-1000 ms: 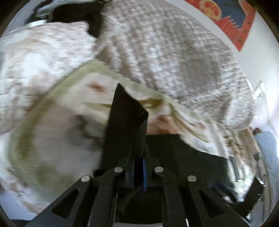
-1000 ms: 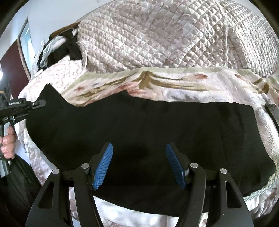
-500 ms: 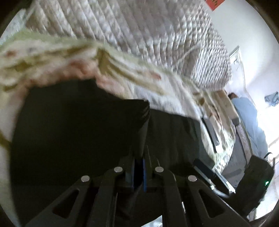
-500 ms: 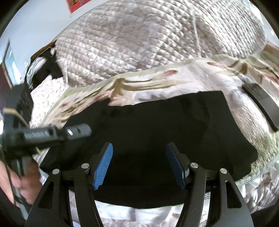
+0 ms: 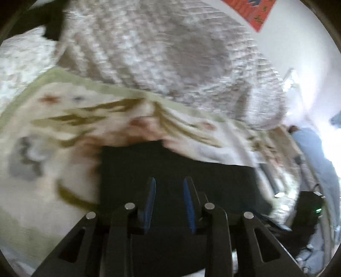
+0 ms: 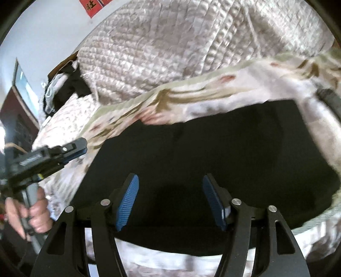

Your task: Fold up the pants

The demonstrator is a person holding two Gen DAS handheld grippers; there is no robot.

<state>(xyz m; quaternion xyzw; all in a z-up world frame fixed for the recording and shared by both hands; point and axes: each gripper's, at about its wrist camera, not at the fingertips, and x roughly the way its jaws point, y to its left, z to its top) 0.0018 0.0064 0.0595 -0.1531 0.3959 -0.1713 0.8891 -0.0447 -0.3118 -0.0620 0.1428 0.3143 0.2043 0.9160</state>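
Note:
The black pants (image 5: 170,162) lie flat and doubled over on a floral blanket (image 5: 64,119) on the bed. My left gripper (image 5: 168,181) hovers over their near left part. Its jaws are opening and its blue pads (image 5: 151,191) press on no cloth. From the right wrist view, the left gripper (image 6: 78,147) is beside the left edge of the pants (image 6: 213,144), with a hand on its grip. My right gripper (image 6: 170,179) is low over the near edge of the pants. Its jaws stand wide, closing slightly, and nothing is pinched between them.
A heaped quilted cover (image 6: 181,42) rises behind the blanket (image 6: 234,85). Dark clothes (image 6: 70,85) lie at the back left of the bed. A black strap-like object (image 6: 330,100) rests on the blanket at the right. A red poster (image 5: 257,12) hangs on the wall.
My left gripper was shut on a fold of the pants and carried it across over the rest. It has now let go, opened and drawn back left. The right gripper stayed wide.

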